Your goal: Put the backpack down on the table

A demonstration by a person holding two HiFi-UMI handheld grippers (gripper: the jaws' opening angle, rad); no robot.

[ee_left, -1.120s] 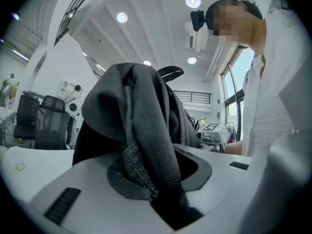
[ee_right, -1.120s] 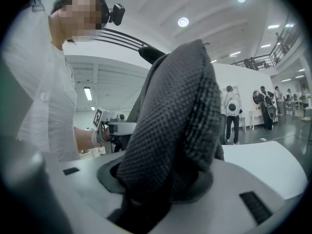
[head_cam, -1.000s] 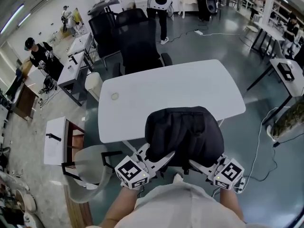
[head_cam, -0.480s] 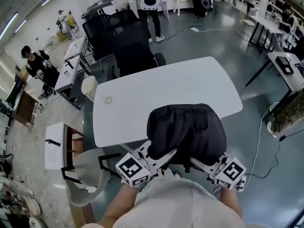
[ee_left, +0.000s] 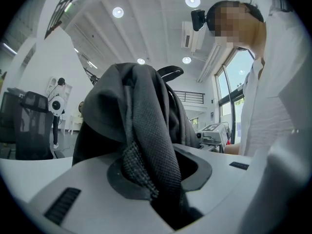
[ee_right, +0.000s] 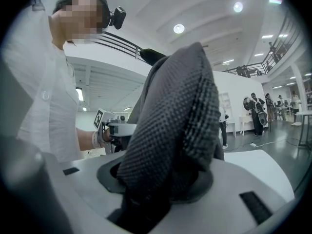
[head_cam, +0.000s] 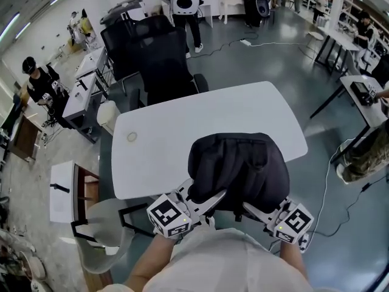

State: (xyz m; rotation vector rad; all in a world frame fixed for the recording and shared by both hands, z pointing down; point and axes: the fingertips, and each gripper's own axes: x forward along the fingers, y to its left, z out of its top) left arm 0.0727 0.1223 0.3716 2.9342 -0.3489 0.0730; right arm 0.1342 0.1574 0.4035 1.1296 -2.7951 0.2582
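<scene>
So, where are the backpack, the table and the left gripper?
backpack (head_cam: 238, 166), head view, the middle of its black upper side.
table (head_cam: 200, 123), head view, a bare part of the white top.
left gripper (head_cam: 205, 193), head view, between its fingertips, at the backpack's near edge.

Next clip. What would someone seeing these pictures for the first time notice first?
A bulky black backpack fills the lower middle of the head view, over the near edge of a white table. The left gripper and the right gripper each clamp its fabric at its near side, close to the person's chest. A black office chair stands at the table's far side.
</scene>
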